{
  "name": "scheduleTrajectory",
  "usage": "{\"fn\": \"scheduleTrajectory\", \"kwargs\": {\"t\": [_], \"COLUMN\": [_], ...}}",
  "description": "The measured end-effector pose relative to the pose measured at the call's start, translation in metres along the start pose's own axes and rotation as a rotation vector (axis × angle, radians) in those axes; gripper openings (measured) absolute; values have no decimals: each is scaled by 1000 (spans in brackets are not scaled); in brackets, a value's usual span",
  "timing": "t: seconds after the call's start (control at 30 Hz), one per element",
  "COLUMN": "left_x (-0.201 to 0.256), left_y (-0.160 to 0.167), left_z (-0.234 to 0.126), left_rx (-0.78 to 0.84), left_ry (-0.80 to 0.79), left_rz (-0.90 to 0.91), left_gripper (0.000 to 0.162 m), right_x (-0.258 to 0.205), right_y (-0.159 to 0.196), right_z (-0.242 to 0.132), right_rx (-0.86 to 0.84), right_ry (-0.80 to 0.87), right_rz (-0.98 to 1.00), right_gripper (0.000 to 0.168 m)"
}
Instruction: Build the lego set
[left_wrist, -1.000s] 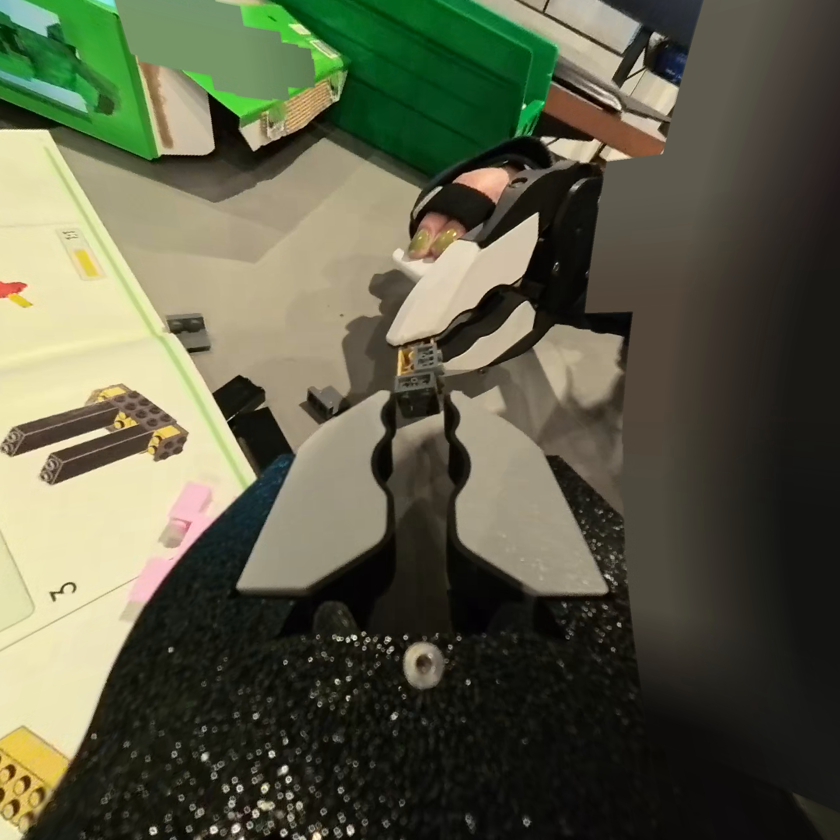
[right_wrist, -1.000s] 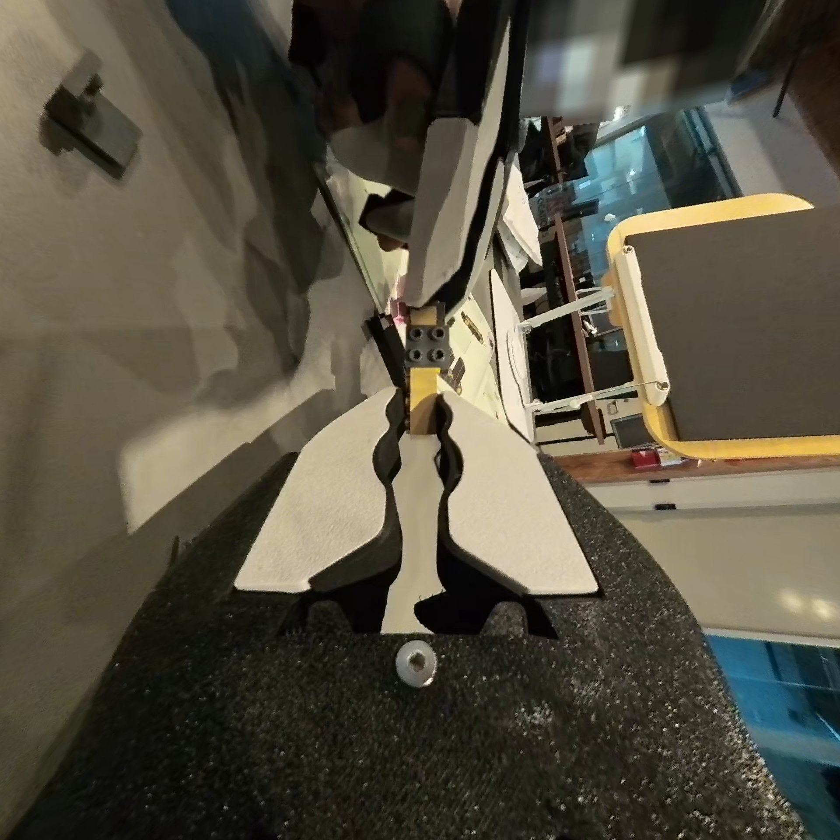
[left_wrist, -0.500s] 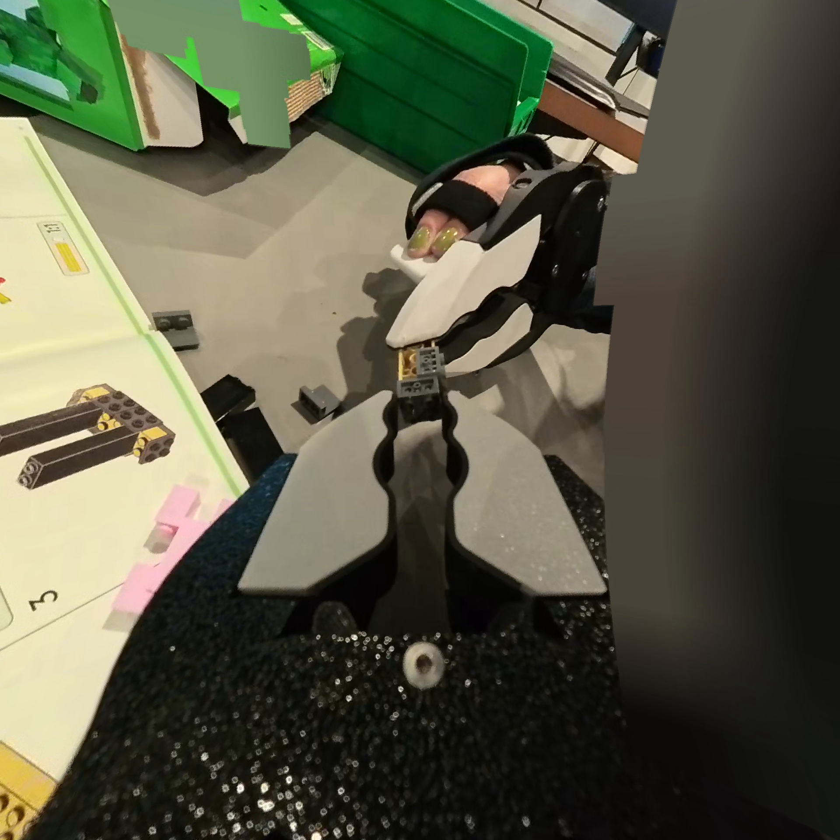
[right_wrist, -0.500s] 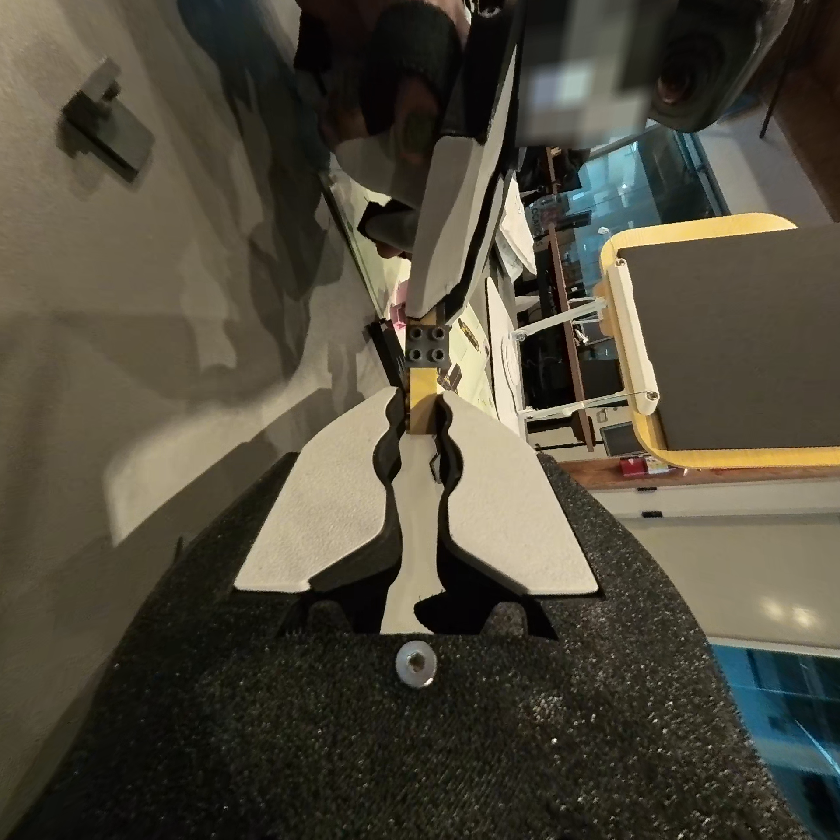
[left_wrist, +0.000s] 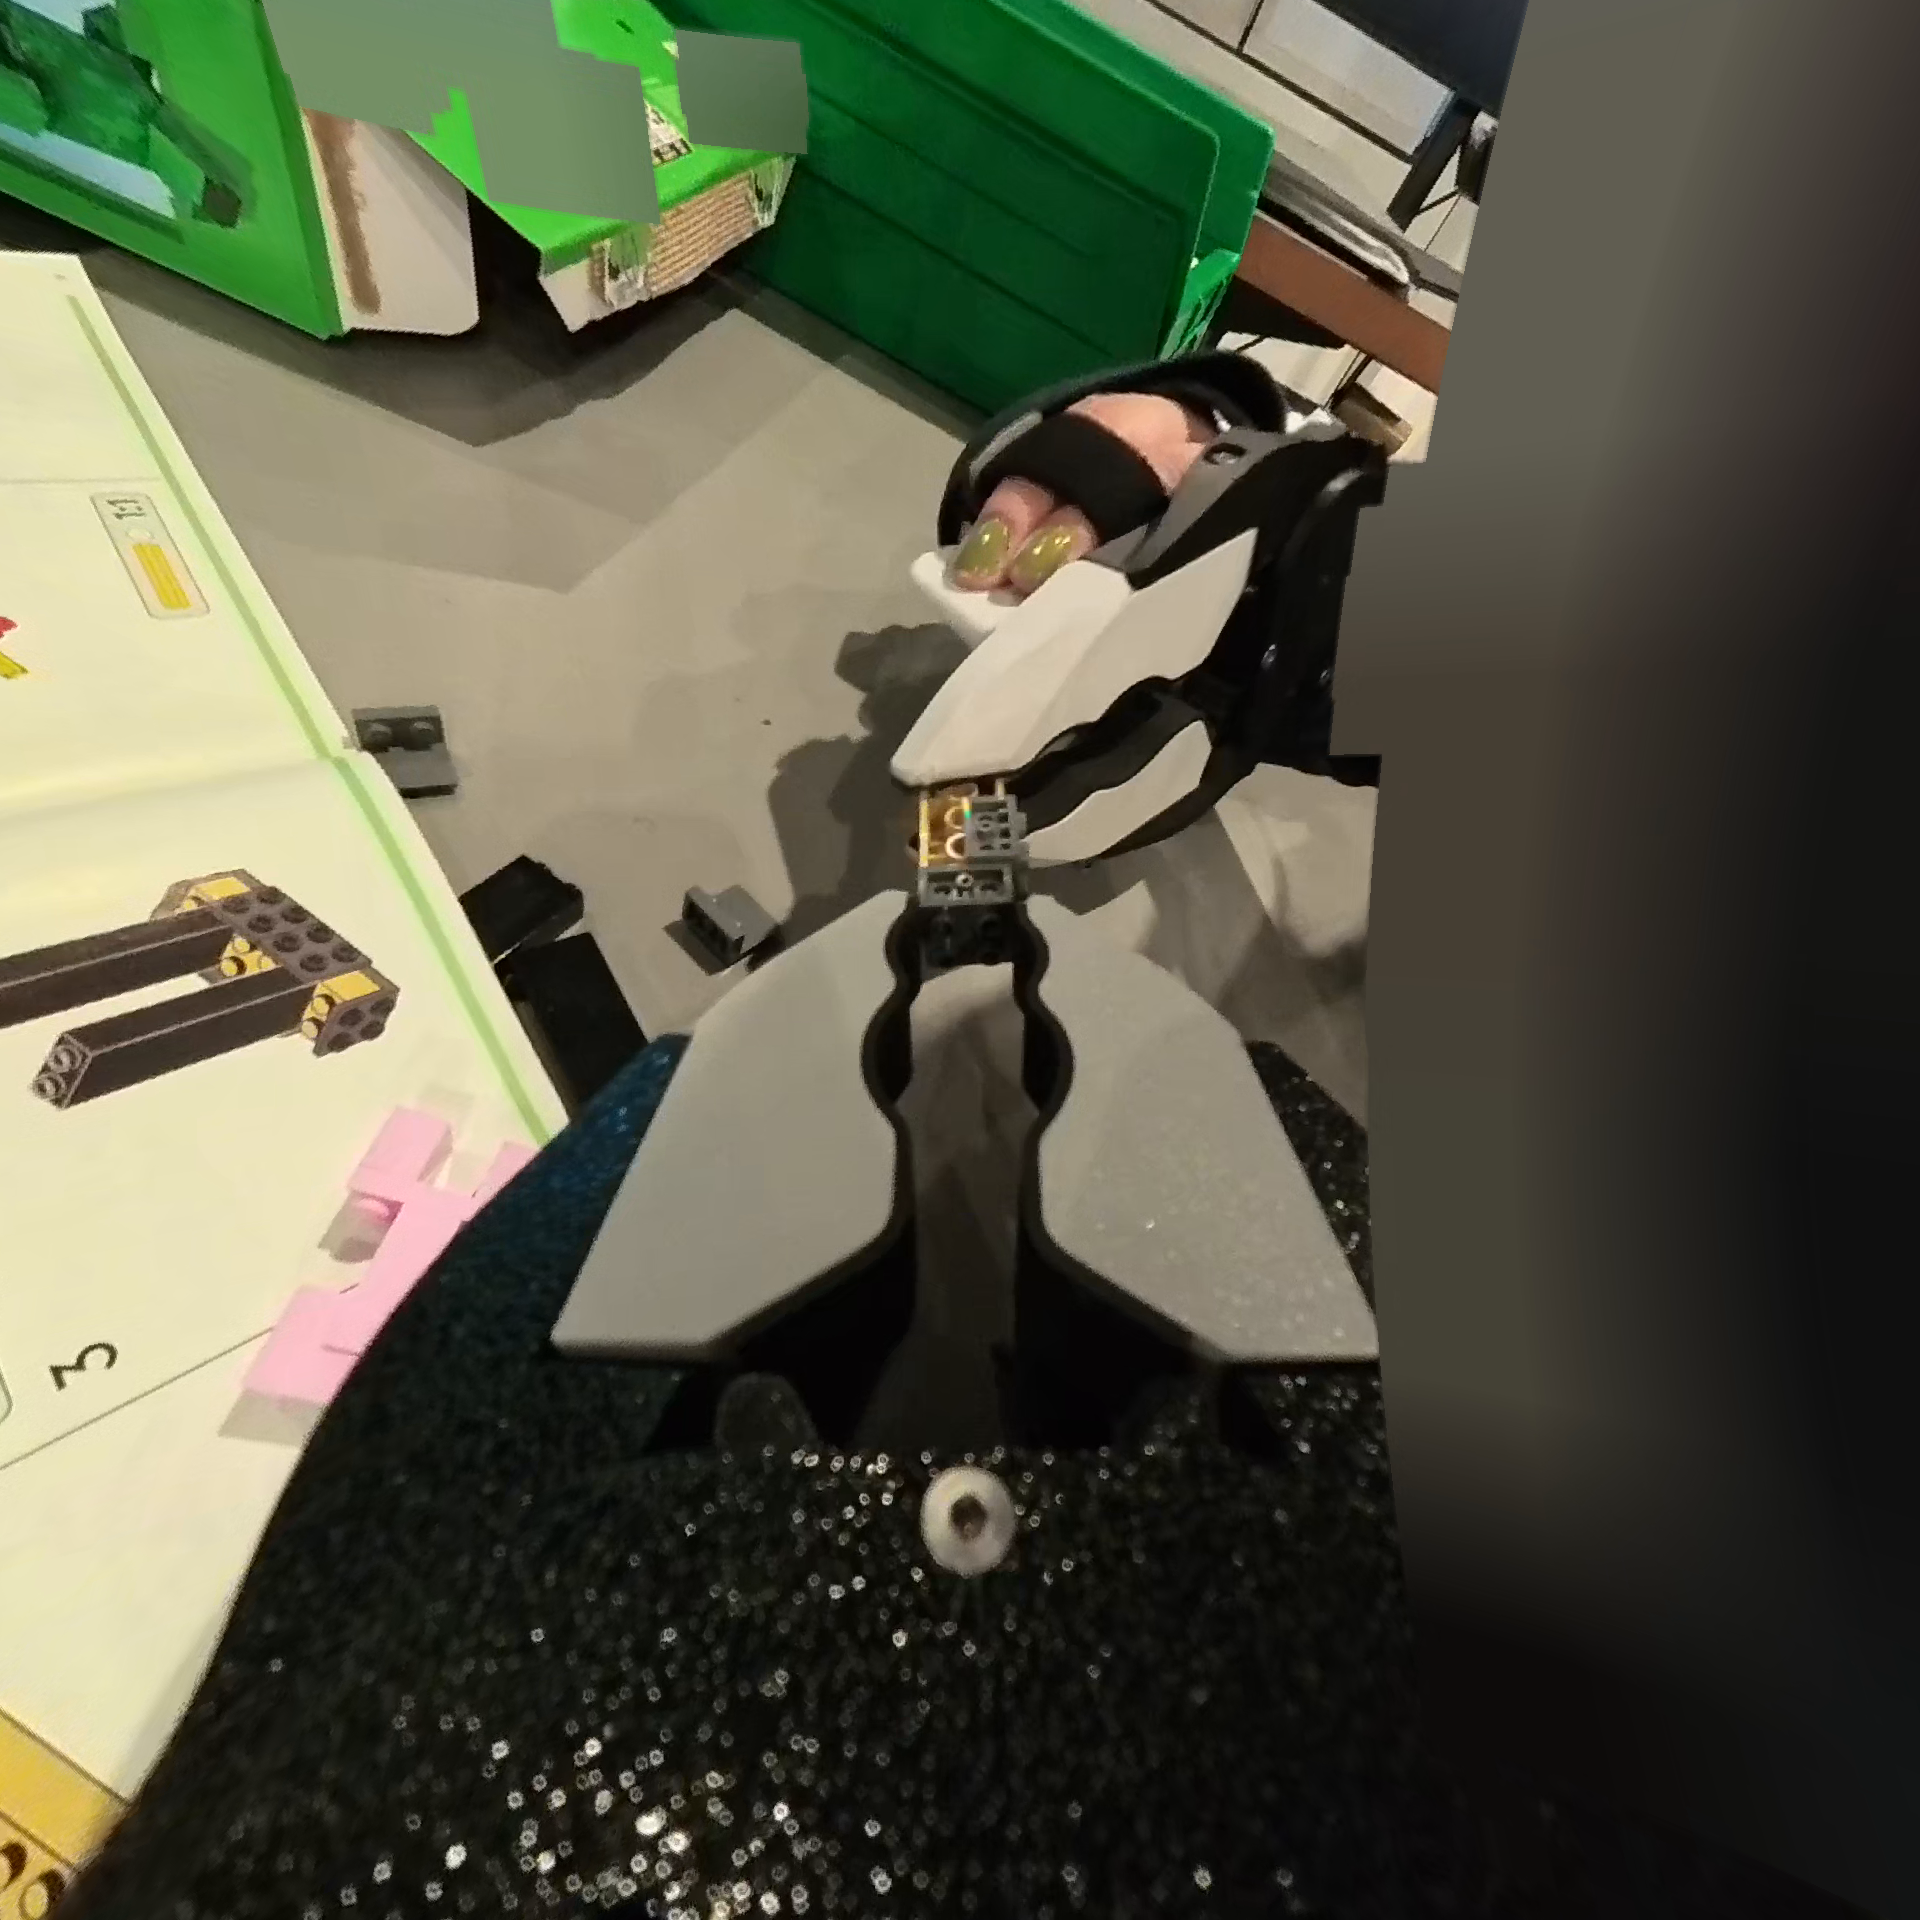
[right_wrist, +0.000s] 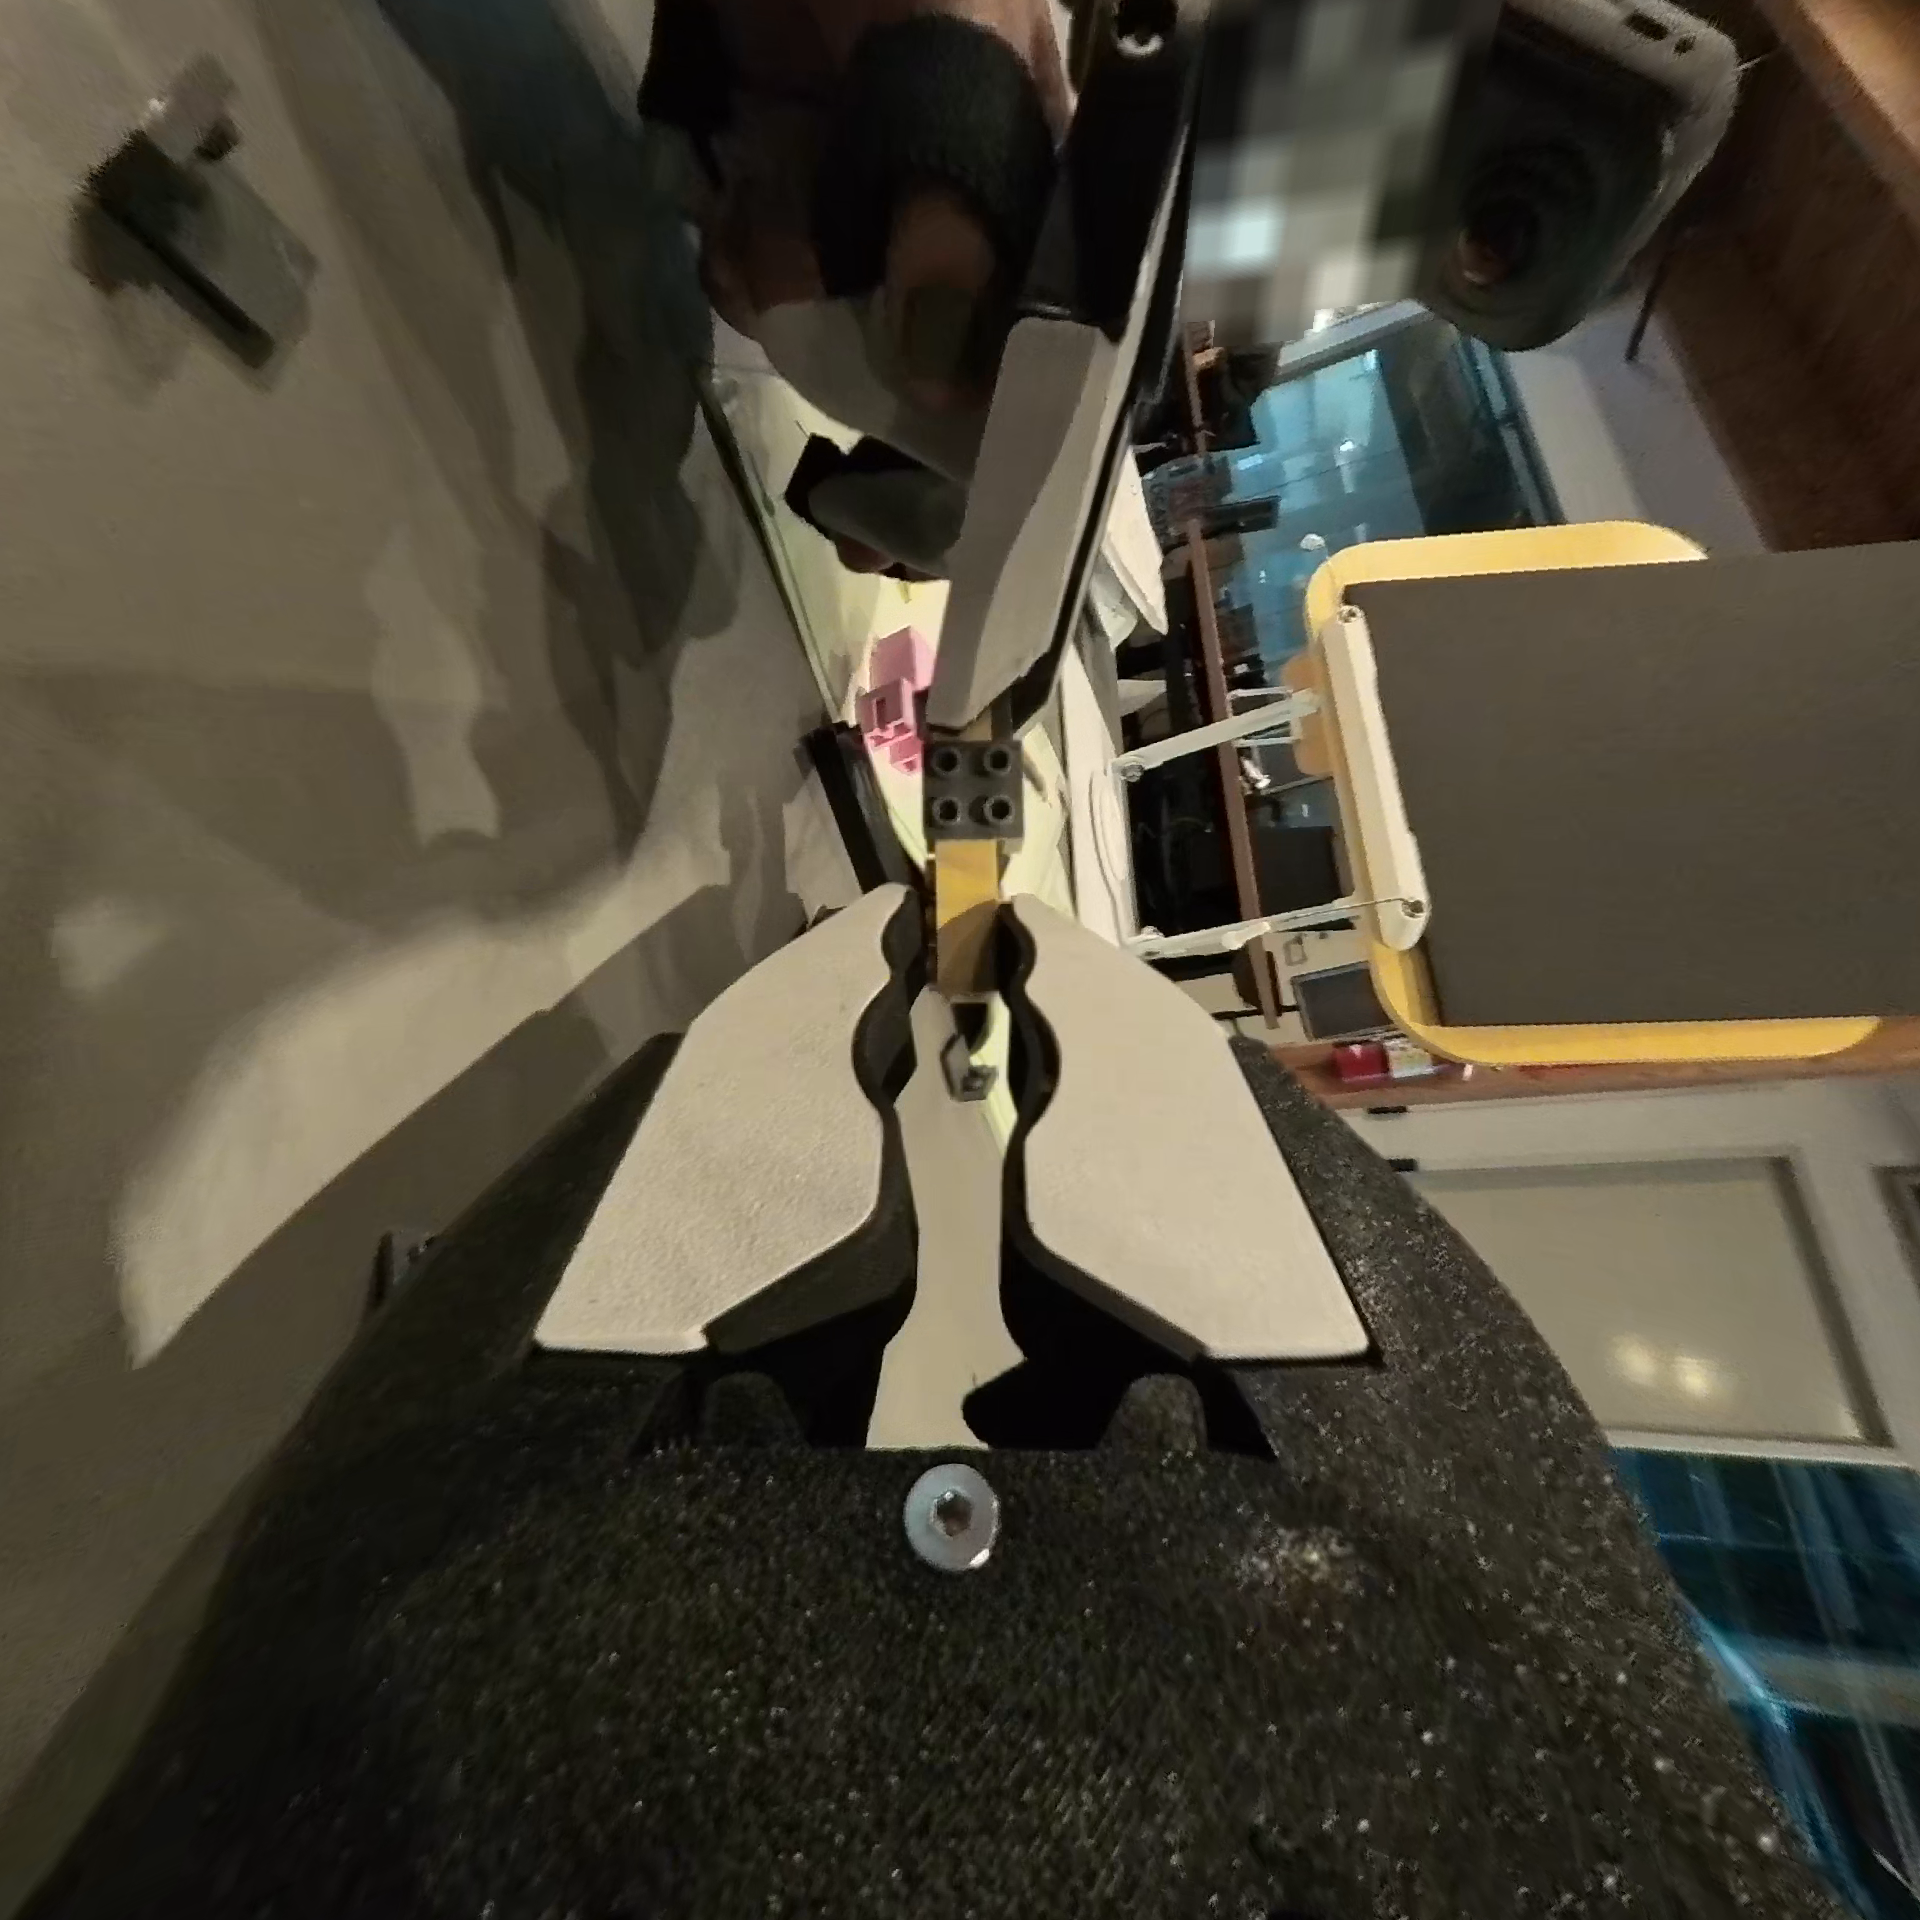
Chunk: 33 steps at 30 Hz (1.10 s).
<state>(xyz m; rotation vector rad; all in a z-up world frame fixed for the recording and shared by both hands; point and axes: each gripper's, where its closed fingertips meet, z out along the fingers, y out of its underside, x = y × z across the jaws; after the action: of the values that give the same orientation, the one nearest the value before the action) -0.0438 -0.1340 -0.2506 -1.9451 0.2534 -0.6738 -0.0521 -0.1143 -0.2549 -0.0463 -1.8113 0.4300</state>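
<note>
While both clamp | left hand-held gripper (left_wrist: 964, 914): grey brick (left_wrist: 966, 894) | right hand-held gripper (right_wrist: 961, 940): yellow brick (right_wrist: 966, 914)

Dark grey studded brick (right_wrist: 972, 790) joined to yellow brick (right_wrist: 966, 920); pink bricks (left_wrist: 400, 1242) on pale cream, green-edged instruction booklet (left_wrist: 208, 852); bright green boxes (left_wrist: 997, 197); grey tabletop (left_wrist: 644, 582); grey-white finger pads (left_wrist: 743, 1153).

The left gripper (left_wrist: 964, 920) has its jaws closed on a small dark grey studded brick (left_wrist: 966, 891). This brick touches a yellow brick (left_wrist: 943, 831) pinched by the right gripper (left_wrist: 971, 795), above the grey tabletop (left_wrist: 623, 623). An open instruction booklet (left_wrist: 156, 935) lies left.
</note>
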Motion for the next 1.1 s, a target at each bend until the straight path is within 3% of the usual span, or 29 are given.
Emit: {"fn": "scheduleTrajectory", "kwargs": {"t": [0.03, 0.37, 0.73, 0.97, 1.1], "left_x": [1, 7, -15, -28, -28], "left_y": [-1, -10, -26, -35, -37], "left_z": [0, -6, -20, -26, -30], "left_rx": [5, 59, 185, 290, 316], "left_ry": [7, 59, -125, -268, -321], "left_rz": [-3, -22, 46, 95, 149], "left_gripper": [16, 16, 16, 16, 16], "right_x": [1, 12, 19, 22, 33], "right_y": [-1, 0, 40, 47, 67], "right_z": [0, -3, 1, -2, -11], "right_rx": [3, -11, -167, -175, -240], "right_ry": [10, 99, 98, 112, 177], "right_rz": [-5, -52, 167, 231, 296], "right_gripper": [13, 19, 24, 24, 24]}}
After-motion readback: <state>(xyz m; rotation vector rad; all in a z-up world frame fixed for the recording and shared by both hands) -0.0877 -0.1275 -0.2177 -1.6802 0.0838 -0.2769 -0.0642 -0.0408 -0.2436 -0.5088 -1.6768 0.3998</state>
